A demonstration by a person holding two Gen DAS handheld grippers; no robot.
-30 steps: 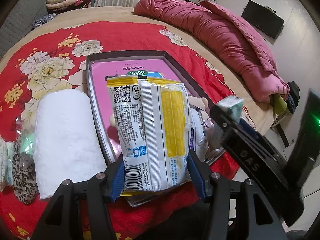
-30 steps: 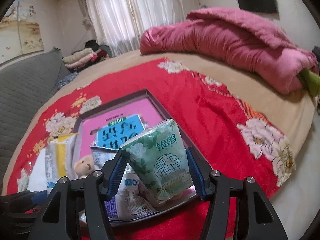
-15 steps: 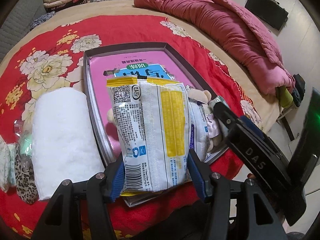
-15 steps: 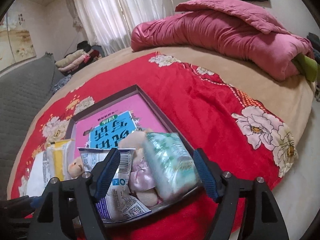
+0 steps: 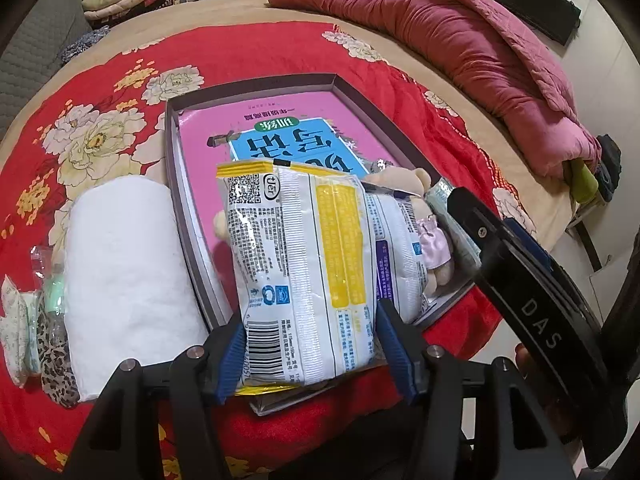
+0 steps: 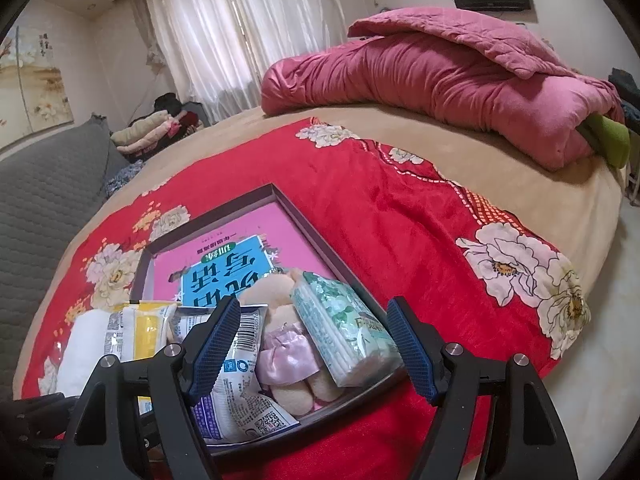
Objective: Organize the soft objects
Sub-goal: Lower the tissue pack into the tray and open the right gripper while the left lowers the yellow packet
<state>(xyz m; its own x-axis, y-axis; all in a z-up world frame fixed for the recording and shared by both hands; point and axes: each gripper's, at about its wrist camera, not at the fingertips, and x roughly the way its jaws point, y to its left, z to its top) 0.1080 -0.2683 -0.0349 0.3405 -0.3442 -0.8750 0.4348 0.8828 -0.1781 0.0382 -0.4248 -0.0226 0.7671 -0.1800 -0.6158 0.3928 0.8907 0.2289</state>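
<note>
The left tongs [image 5: 312, 340] grip a yellow-and-white packet [image 5: 304, 264] above the near edge of the tray [image 5: 256, 84] on the bed. Released here, it could slide off the crowded rim onto the red blanket [image 5: 224, 52]. These tongs tilt steeply down. The right tongs [image 6: 316, 344], angled gently down, have just been opening and stand empty above the green tissue pack [image 6: 340, 332] in the tray.

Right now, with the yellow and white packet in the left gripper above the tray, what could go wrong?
1. The yellow and white packet hangs over the tray's near rim; the left gripper may drop it half outside.
2. The near end is crowded with the green tissue pack and plush bear; the open right gripper could nudge them.
</note>
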